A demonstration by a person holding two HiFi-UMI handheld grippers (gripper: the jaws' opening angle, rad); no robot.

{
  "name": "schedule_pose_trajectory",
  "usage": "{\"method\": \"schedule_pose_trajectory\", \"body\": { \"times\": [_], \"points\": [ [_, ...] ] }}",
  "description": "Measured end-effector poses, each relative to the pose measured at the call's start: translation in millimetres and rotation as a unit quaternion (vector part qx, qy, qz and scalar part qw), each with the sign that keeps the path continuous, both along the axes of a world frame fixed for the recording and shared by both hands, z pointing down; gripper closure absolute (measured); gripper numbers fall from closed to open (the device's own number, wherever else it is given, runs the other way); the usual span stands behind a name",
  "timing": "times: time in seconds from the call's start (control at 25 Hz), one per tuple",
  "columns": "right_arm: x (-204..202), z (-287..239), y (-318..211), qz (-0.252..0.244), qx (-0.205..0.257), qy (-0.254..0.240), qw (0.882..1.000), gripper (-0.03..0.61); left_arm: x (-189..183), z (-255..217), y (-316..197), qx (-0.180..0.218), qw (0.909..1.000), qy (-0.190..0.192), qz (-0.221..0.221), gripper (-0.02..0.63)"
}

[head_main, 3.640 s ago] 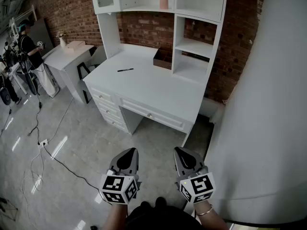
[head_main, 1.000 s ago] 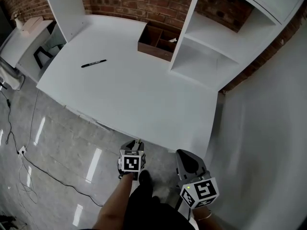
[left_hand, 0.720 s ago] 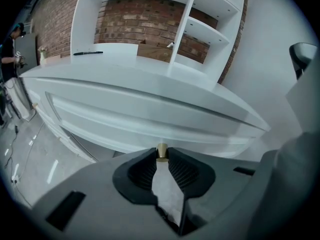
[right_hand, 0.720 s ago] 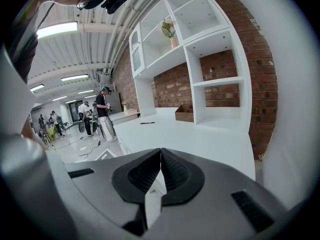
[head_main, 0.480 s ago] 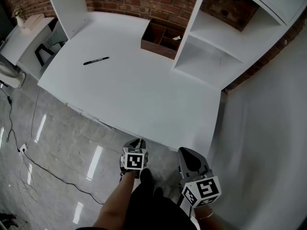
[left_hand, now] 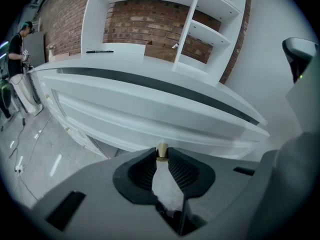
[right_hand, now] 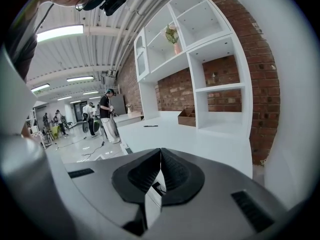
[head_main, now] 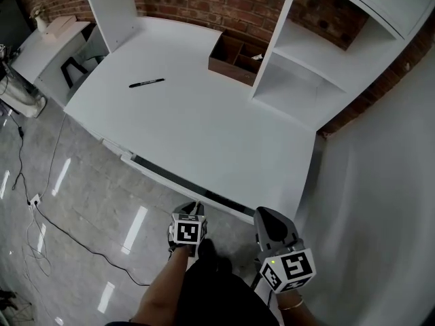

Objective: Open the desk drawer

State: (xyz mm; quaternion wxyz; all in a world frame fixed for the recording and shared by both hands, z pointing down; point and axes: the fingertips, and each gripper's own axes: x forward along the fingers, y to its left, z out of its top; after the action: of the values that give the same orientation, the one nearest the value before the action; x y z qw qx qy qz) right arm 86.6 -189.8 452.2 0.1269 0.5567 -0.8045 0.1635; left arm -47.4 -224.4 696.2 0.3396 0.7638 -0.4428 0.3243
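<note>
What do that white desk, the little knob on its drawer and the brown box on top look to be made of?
Desk: likely painted wood or board; smooth, matte white, no grain showing.
Drawer knob: seemingly metal, brass-coloured with a dull shine.
Brown box: probably wood, dark stained, with thin partitions.

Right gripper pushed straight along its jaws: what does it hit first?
Most likely the desk. The shut right gripper points slightly down at the front edge of the white top, just ahead. Nothing shows in between, though depth is hard to judge in this wide-angle view.
</note>
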Motion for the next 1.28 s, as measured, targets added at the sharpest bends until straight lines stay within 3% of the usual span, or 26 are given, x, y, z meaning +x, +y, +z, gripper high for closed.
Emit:
{"method": "schedule_pose_trajectory", "body": {
  "times": [1.28],
  "points": [
    [-20.5, -24.9, 67.3, -0.084, 0.031, -0.012, 0.996, 0.574, -66.5, -0.8, 122.1, -0.015, 0.9932, -0.016, -0.115, 0.534]
  ]
}}
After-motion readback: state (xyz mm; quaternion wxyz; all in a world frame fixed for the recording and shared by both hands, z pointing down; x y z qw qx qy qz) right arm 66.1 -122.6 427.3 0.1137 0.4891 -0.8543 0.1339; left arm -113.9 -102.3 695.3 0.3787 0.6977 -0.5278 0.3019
